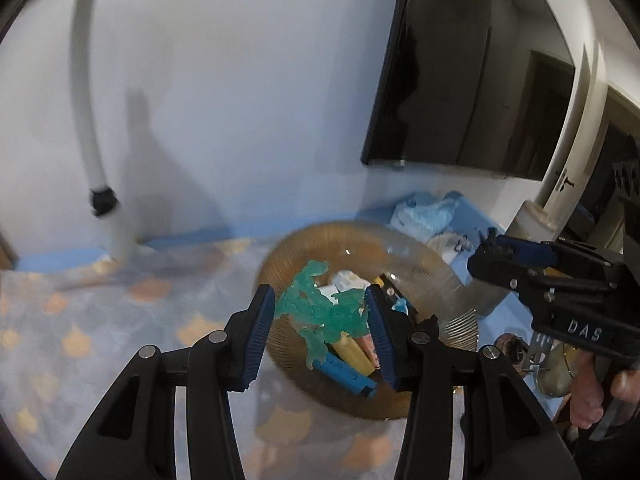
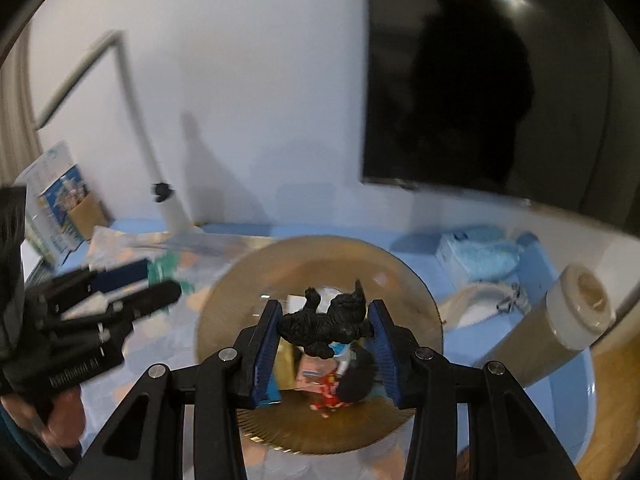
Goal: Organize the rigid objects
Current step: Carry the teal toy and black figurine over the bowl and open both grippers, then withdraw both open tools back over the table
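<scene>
A translucent green plastic dinosaur figure [image 1: 320, 312] sits clamped between the blue ribbed pads of the left gripper [image 1: 320, 320], its head up toward 12 o'clock and one leg hanging toward 6 o'clock. It is held above a ribbed amber glass bowl [image 1: 460, 320]. In the bowl, under the figure, lie a blue plastic block [image 1: 344, 374] and a yellow block [image 1: 354, 354], both toward 5 o'clock of the dinosaur.

In the right wrist view, a black plastic animal figure [image 2: 326, 322] is pinched between the pads of the right gripper [image 2: 326, 326], lying on its side with legs pointing to 12 o'clock. It too hangs over the amber bowl [image 2: 224, 320]. Below it, at 6 o'clock, a small red and black toy figure [image 2: 340, 390] rests in the bowl beside a pink box [image 2: 312, 372].

The bowl stands on a pale blue cloth with orange shapes [image 1: 100, 320]. At 3 o'clock of the bowl in the right view lies a tan cylinder with a cream cap [image 2: 560, 320], and at 2 o'clock a crumpled light blue bag [image 2: 480, 256]. A black wall-mounted screen [image 1: 460, 72] hangs at 1 o'clock, on a white wall [image 1: 240, 100]. A cardboard box with printed pictures [image 2: 60, 200] stands at 10 o'clock in the right view.
</scene>
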Demonstrator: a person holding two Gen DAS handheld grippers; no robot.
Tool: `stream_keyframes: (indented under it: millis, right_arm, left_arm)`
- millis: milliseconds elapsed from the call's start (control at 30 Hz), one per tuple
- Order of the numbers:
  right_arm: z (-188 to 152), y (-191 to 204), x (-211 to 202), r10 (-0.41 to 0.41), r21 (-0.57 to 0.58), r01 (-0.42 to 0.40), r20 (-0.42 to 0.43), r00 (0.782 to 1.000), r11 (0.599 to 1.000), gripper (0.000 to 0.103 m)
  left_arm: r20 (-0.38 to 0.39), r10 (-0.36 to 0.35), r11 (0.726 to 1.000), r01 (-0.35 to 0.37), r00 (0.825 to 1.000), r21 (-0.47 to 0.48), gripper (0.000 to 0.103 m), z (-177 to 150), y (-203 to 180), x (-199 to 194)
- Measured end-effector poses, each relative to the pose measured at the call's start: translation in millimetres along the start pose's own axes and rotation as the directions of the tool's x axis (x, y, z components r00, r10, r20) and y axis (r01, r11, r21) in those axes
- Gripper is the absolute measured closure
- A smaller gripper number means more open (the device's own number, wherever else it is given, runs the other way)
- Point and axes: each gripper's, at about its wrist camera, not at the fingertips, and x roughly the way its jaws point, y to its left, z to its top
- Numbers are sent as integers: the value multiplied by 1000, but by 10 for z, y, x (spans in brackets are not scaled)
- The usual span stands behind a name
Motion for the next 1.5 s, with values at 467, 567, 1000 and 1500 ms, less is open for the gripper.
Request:
stream_keyframes:
  millis: [467,567,1000,1500]
  right_arm:
    - [-56,291,-417,65,30,-67,63,996,997,39]
    - [-24,745,-643,136,-30,-134,87,987,991,39]
    - [-1186,2087,299,169,-116,-177,-70,983,977,39]
    - [-1517,2073,918,197,-68,-210,-165,966,975,39]
  left_arm:
    - [156,133,991,-128,979,-47,29,-188,580,-1067]
    - [206,202,979,-195,957,-54,27,-236,685,-1493]
    - [5,425,898,-421,905,-129,18,-1504,1572,-1210]
    - [-154,414,878,-438,897,-193,18,-1885,1819,-655]
